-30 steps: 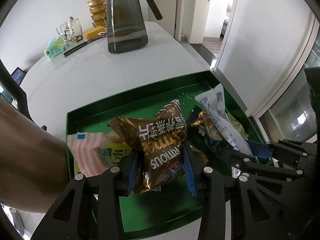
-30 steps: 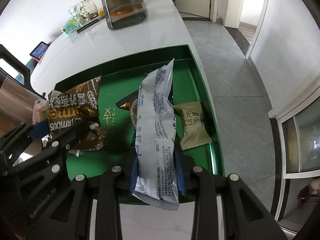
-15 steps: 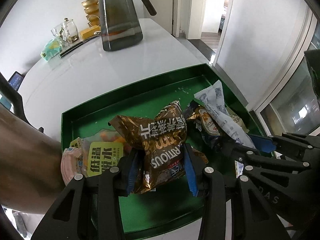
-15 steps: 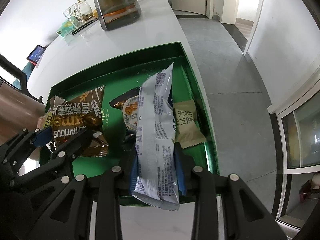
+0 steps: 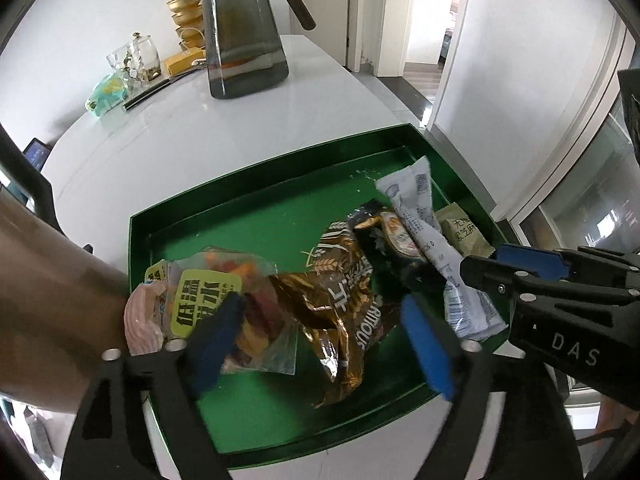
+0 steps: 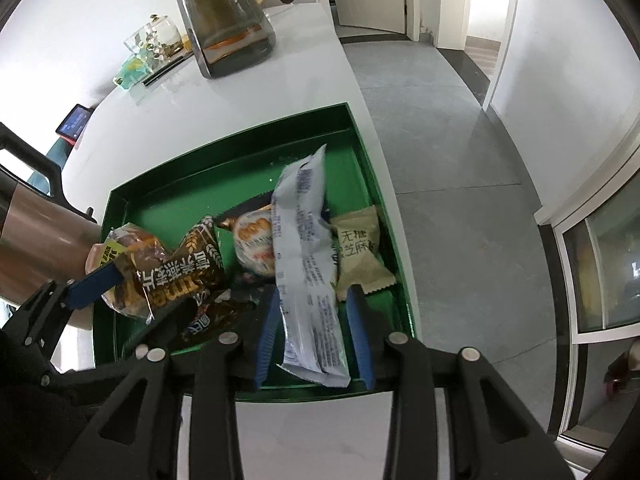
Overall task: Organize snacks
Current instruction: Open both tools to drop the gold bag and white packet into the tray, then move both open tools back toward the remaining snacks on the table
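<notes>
Glossy white counter (image 5: 168, 152); green tray (image 5: 256, 216); crinkled brown foil bag (image 5: 340, 304), white pouch (image 6: 308, 272) seemingly loose between spread hand-held grippers.

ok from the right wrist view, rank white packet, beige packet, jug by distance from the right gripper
1. white packet, lying between the open jaws of the right gripper
2. beige packet, just right of it in the tray
3. jug, far back on the counter

Green tray (image 5: 248, 240) far half bare; snacks (image 5: 340, 300) crowd near half.
</notes>
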Motion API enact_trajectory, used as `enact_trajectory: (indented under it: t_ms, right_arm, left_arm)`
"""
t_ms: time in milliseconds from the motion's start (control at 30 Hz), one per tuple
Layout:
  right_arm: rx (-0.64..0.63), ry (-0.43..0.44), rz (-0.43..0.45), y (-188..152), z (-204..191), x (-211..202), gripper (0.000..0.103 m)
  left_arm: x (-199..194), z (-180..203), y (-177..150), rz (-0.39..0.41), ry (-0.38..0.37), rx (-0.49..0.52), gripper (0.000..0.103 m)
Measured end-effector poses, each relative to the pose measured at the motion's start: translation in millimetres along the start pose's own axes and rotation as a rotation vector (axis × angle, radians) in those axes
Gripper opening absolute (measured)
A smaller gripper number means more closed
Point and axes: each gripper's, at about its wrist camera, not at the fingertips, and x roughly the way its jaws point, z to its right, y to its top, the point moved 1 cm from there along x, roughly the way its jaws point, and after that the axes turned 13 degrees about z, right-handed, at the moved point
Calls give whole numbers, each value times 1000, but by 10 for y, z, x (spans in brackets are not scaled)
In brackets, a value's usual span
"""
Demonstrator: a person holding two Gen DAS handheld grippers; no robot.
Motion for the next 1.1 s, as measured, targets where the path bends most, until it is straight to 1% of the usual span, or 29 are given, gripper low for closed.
enact_trajectory:
  t_ms: [33, 100, 133, 167, 200, 233, 267, 300, 333, 467, 600, 767, 933, 1100]
  right_arm:
    - [7, 1, 5, 2, 10, -19, 22]
    - [15, 1, 11, 4, 31, -59, 23]
    - [18, 0, 15, 10, 36, -82, 25]
    - [21, -2, 17, 13, 38, -99, 39]
    - [27, -5, 19, 23, 43, -120, 52]
    - [33, -8, 23, 33, 42, -143, 80]
    - [41, -6, 35, 44, 39, -175, 97]
    - [45, -5, 47, 53, 39, -208, 101]
    - [47, -5, 60, 63, 27, -242, 103]
    - [45, -17, 98, 76, -18, -395, 103]
    - [34, -26, 121, 22, -53, -562, 103]
    - [19, -36, 156, -113, -143, -778, 103]
    - [-24, -31, 179, -254, -307, -980, 103]
    - [-44, 2, 211, -411, -546, -1206, 103]
  left_arm:
    - [-8, 1, 0, 3, 4, 1, 95]
    - [-22, -8, 0, 4, 8, -3, 97]
    - [-28, -16, 1, 4, 12, -7, 97]
    - [-35, -22, -2, 5, 14, -9, 98]
    - [-40, -27, -3, 2, 15, -11, 101]
    - [-51, -25, -7, 3, 12, -12, 101]
    - [-62, -19, -8, 6, 7, -9, 101]
    - [-82, -11, -8, 14, 6, -4, 101]
    - [-114, 4, -9, 25, 9, 5, 101]
    - [-220, 31, -16, 36, 1, 12, 101]
    - [-391, 0, -57, 43, -17, 2, 101]
    - [-643, -75, -142, 62, -29, -18, 101]
    - [-950, -175, -275, 90, -34, -31, 101]
    - [-1239, -324, -455, 104, -33, -49, 101]
